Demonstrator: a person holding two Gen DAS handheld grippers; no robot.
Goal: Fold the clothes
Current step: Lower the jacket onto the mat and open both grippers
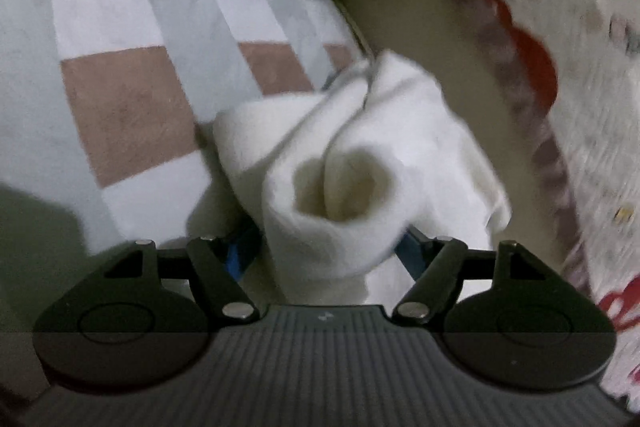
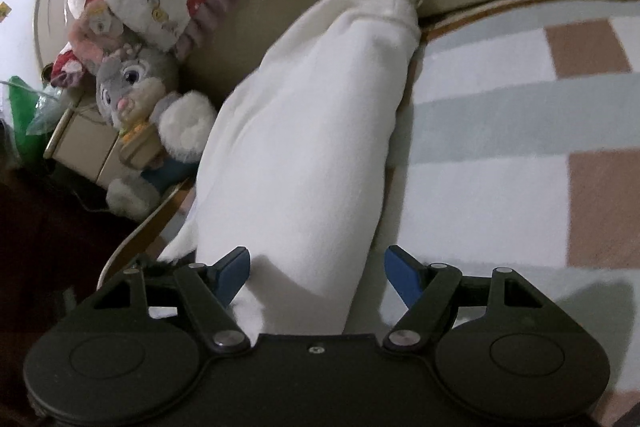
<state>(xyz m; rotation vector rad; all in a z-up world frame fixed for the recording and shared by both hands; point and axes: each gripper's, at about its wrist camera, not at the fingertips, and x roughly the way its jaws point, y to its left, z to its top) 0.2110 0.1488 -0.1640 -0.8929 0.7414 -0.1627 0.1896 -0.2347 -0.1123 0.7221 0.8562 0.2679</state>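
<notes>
Checkered bedding (image 2: 500, 115) in pink, grey and white carries the work, with a plush rabbit (image 2: 132, 87) to the left of the white garment (image 2: 304, 147). That garment hangs bunched between both claws: the left claw (image 1: 324, 251) seems clamped on a rolled end, while the right claw (image 2: 316, 267) stands wide around the other. By my judgement a fold is mid-way, needing the cloth laid flat on the bedding; no containers show clearly.

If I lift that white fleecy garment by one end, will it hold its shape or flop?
The white fleecy garment will likely flop: it already sags in soft folds and curls into a loose tube. It probably weighs little for its bulk. The fuzzy nap should resist slipping.
</notes>
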